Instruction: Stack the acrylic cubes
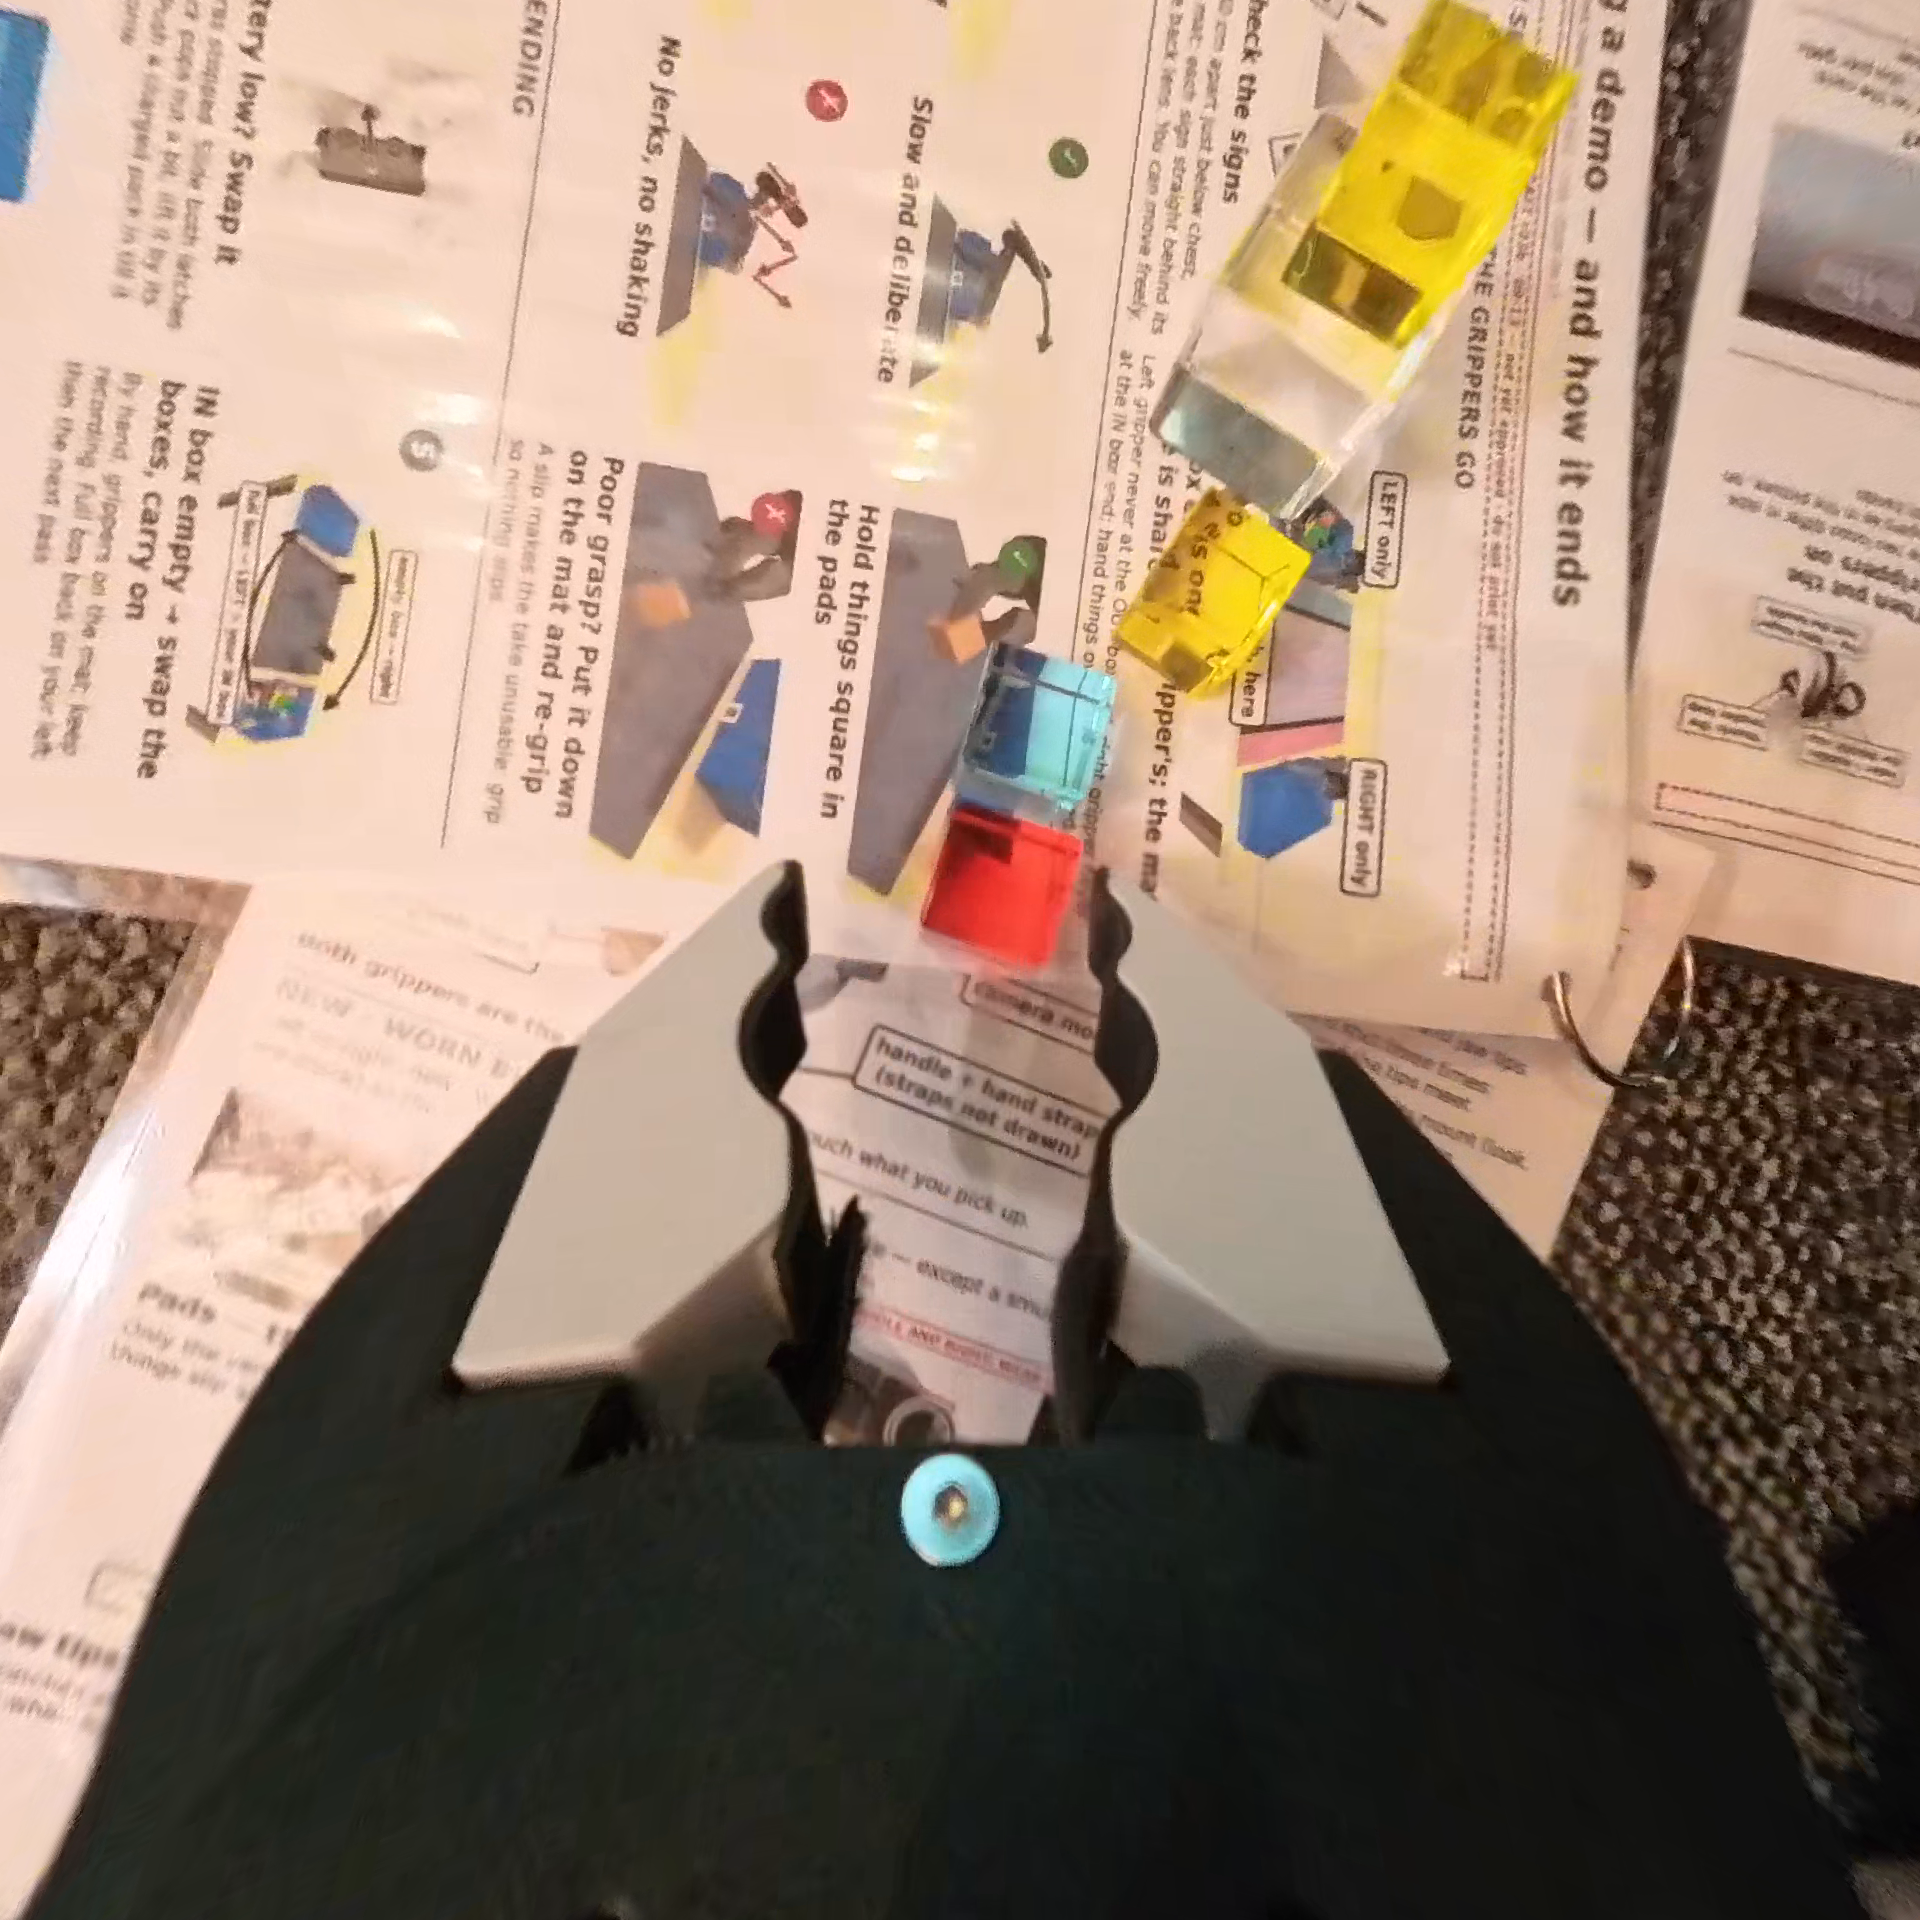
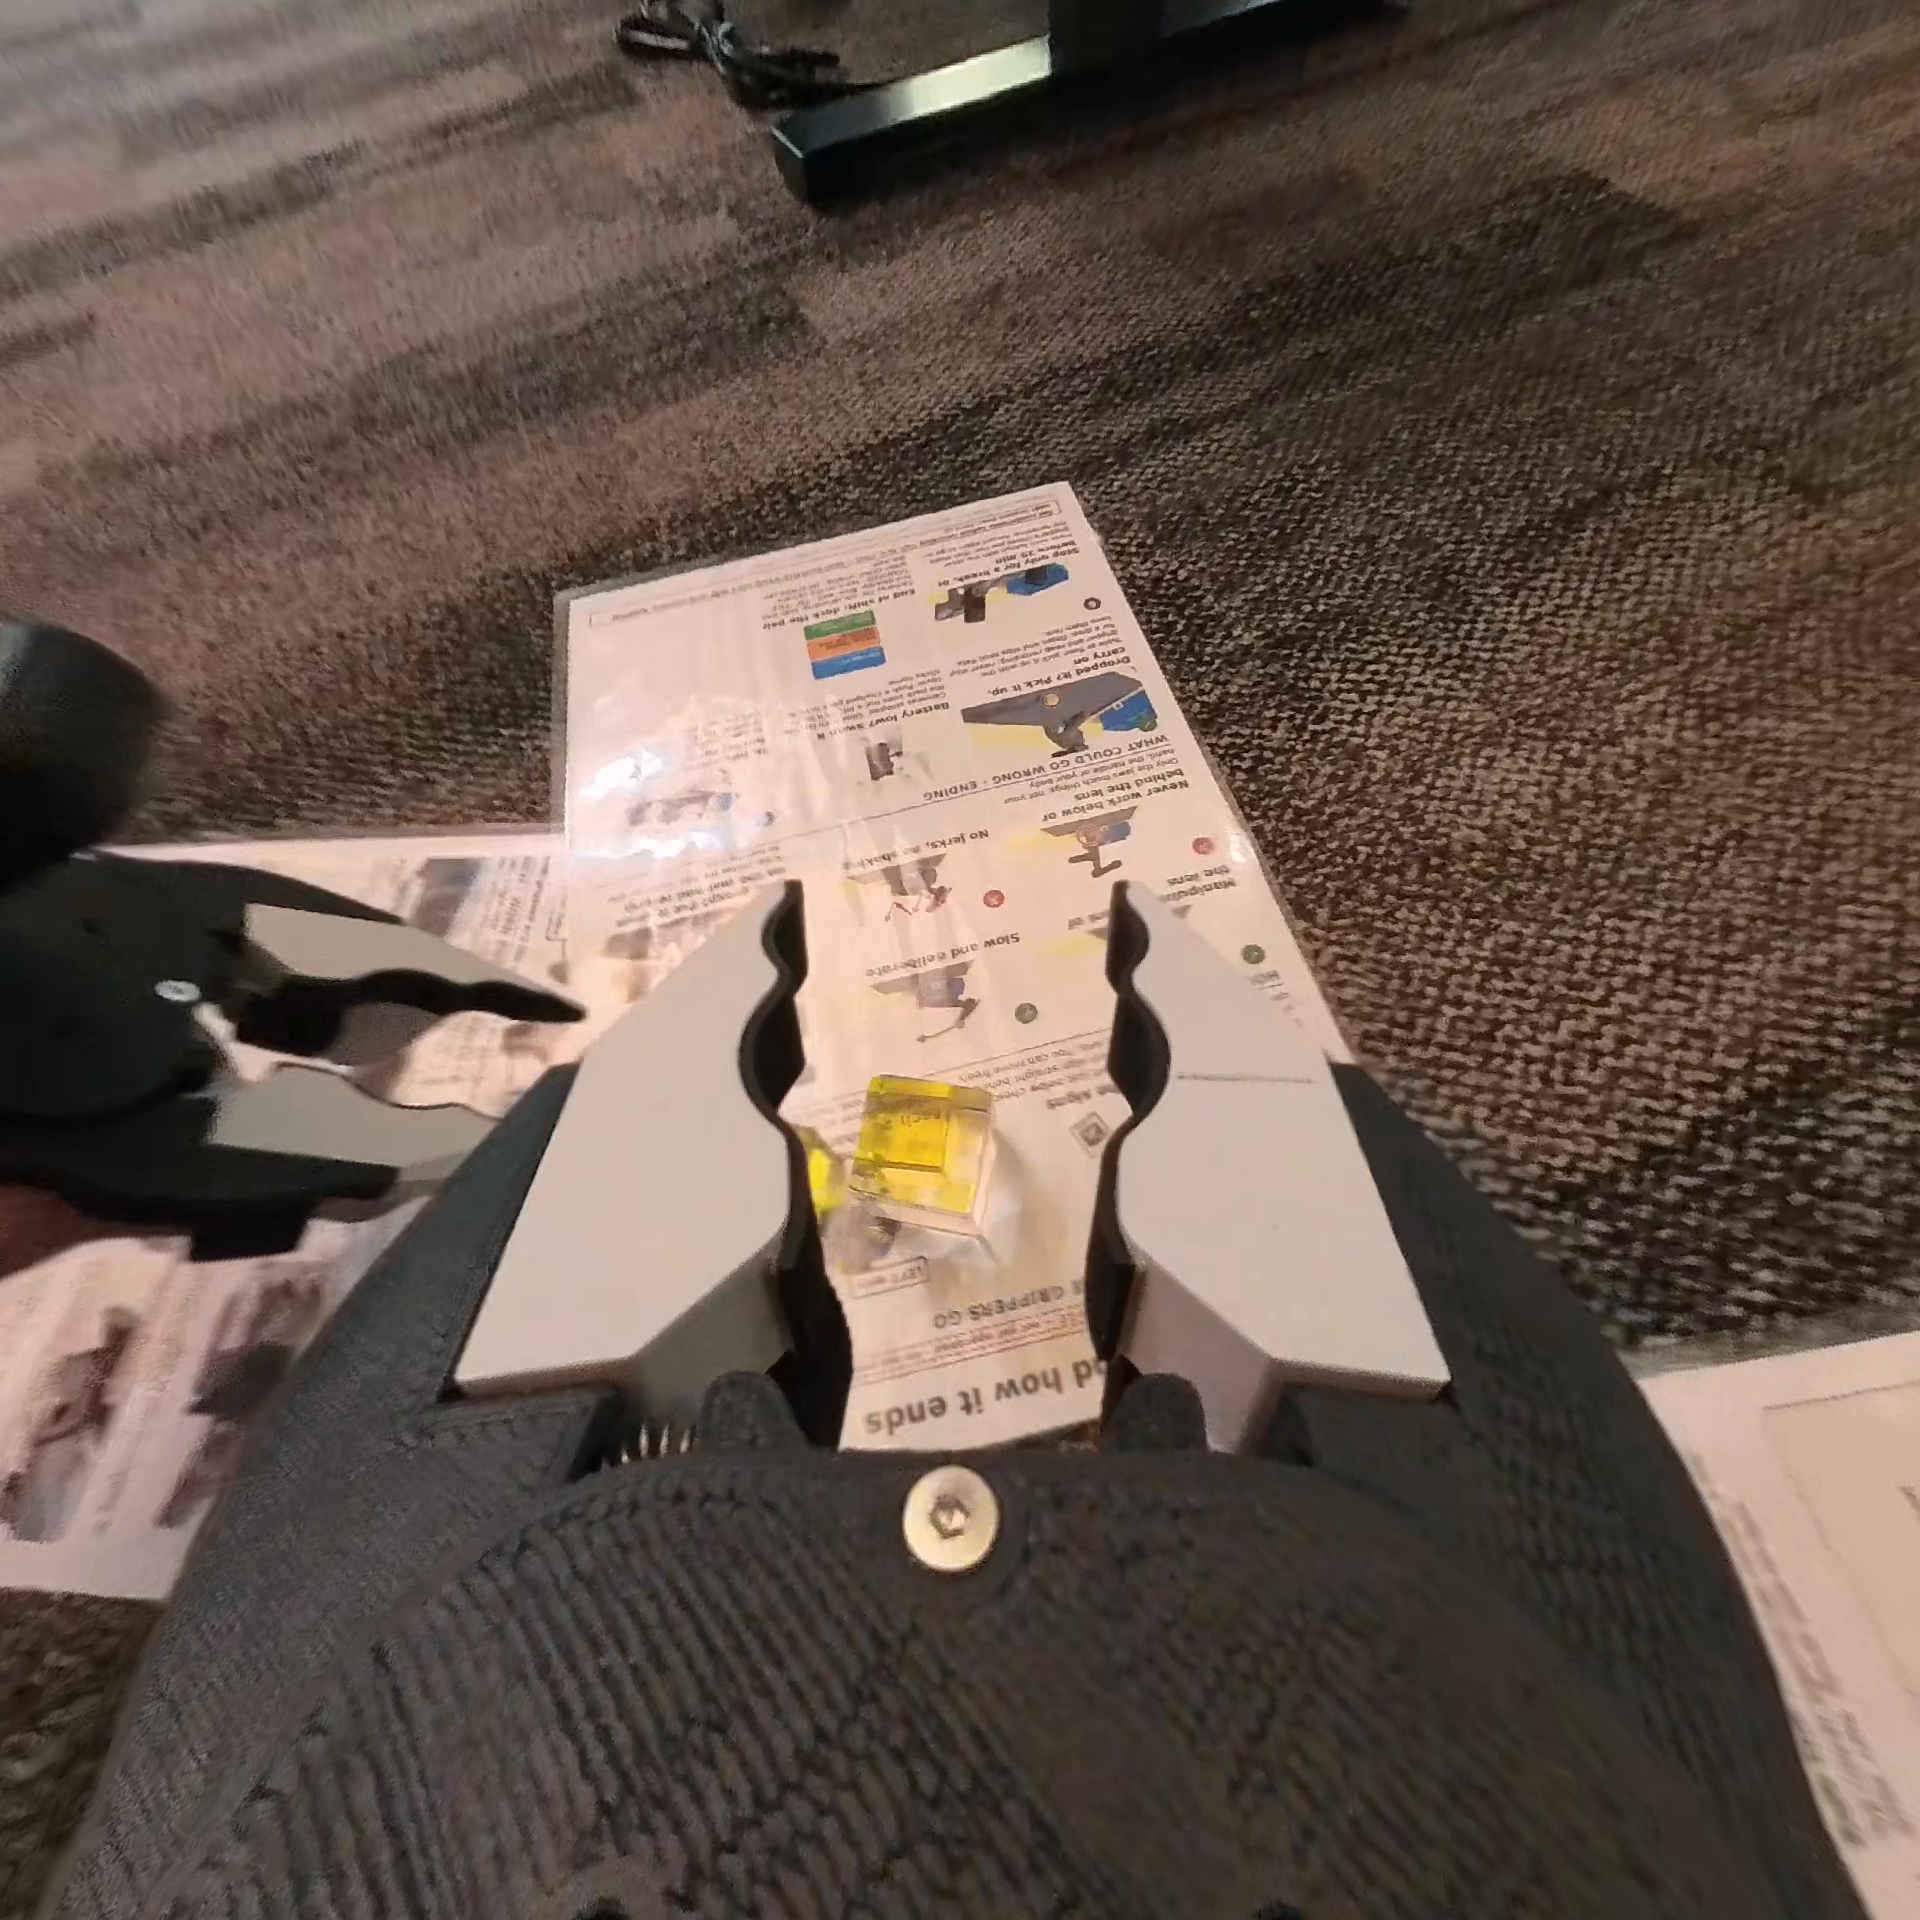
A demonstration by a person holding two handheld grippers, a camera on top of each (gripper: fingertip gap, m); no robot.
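In the left wrist view my left gripper (image 1: 945,878) is open over laminated sheets. A red cube (image 1: 1003,894) lies just ahead of its tips, close to the right fingertip (image 1: 1107,914), and the pads do not press on it. A light blue see-through cube (image 1: 1049,727) touches the red cube's far side. Beyond them are a small yellow cube (image 1: 1216,603) and a clear block with a yellow top (image 1: 1351,260). My right gripper (image 2: 956,899) is open and holds nothing. It hovers over the yellow-topped clear block (image 2: 920,1153), which stands between its fingers, untouched. The left gripper (image 2: 478,1091) shows at the left.
Several laminated instruction sheets (image 1: 416,520) lie on speckled carpet (image 2: 1558,727). A metal binder ring (image 1: 1621,1029) joins sheets at the right. A dark stand base (image 2: 914,114) and cable lie far off. A blue object (image 1: 21,104) sits at the top left edge. The tips of one gripper are about 20 centimeters away from the tips of the other.
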